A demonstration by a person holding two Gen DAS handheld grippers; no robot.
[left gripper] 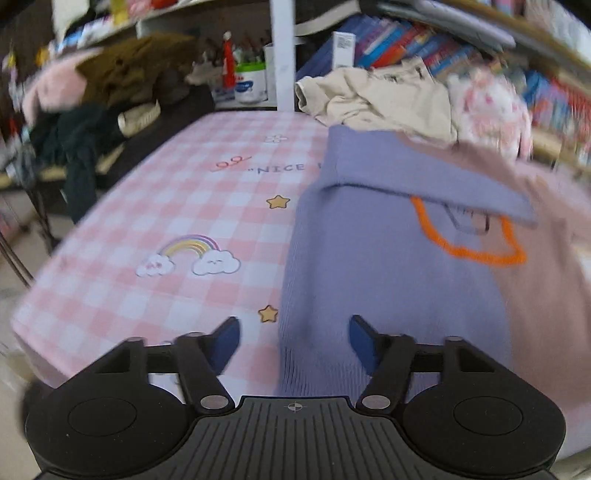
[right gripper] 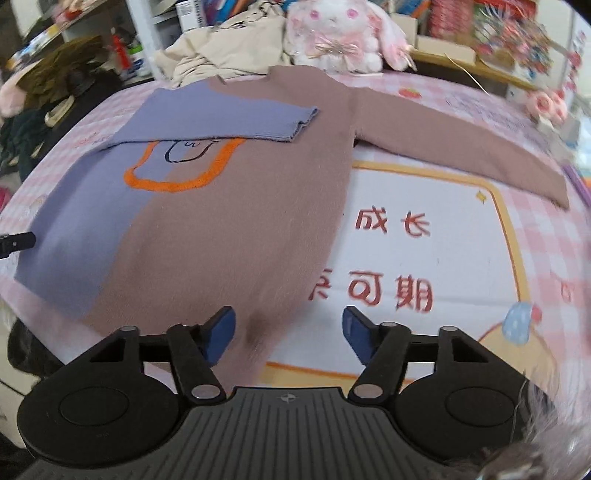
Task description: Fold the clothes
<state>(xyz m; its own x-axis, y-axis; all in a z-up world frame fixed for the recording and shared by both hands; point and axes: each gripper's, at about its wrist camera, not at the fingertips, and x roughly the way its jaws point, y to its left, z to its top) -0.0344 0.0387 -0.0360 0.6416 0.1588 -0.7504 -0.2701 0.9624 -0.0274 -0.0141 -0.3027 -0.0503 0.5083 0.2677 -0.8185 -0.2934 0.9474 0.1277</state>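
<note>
Both grippers, left (left gripper: 294, 341) & right (right gripper: 288, 334), spread wide w/ nothing held over sweater (right gripper: 229, 206) (purple sleeve folded in).

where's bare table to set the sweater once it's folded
Bare patches: the pink checked cloth left of the sweater, around the rainbow print; and the white panel with red characters under the outstretched brown sleeve. The far edge is crowded: beige garment, plush rabbit.
</note>
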